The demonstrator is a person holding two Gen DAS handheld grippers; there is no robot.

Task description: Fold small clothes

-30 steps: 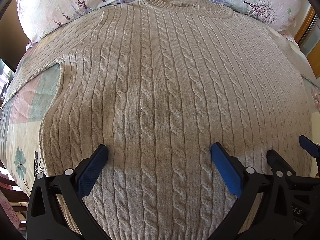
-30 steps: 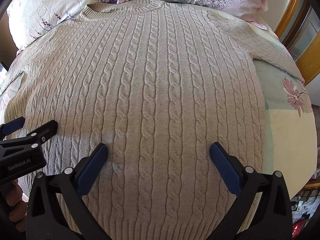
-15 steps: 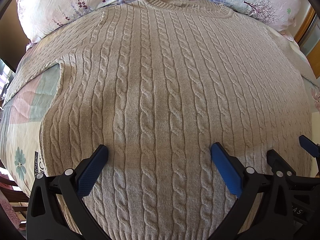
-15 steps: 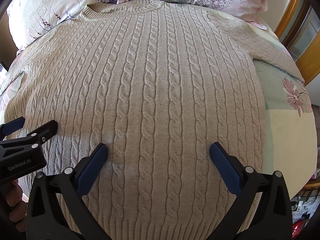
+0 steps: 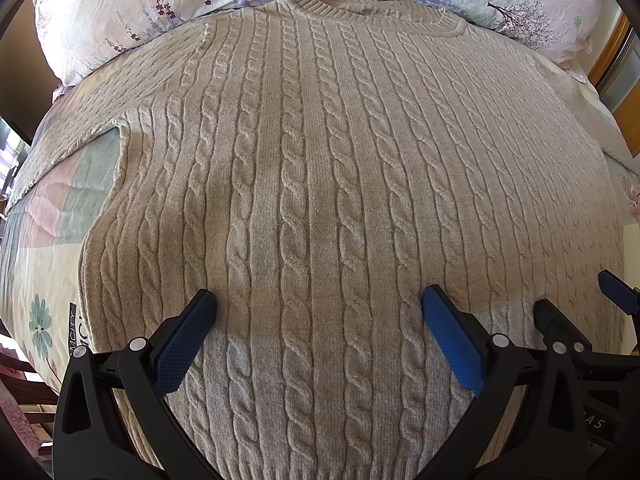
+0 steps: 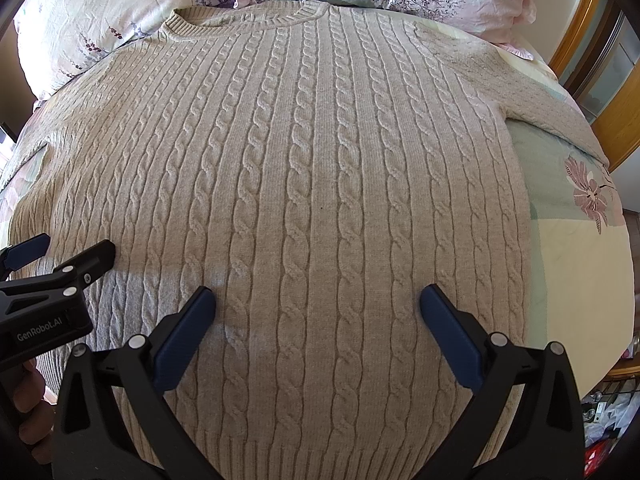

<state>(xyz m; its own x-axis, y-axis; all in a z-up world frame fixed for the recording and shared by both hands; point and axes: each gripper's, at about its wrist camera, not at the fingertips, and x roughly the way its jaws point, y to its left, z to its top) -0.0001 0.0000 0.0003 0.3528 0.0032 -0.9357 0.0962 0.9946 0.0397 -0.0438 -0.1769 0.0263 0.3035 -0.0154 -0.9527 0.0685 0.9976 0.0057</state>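
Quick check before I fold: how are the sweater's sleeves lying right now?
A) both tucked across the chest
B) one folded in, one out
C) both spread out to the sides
C: the sweater lies flat, left sleeve and right sleeve both stretched outward.

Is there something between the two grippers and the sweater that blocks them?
Nothing visible does. The left gripper and right gripper are both open directly over the beige sweater, which lies spread flat on the bed, nothing on top.
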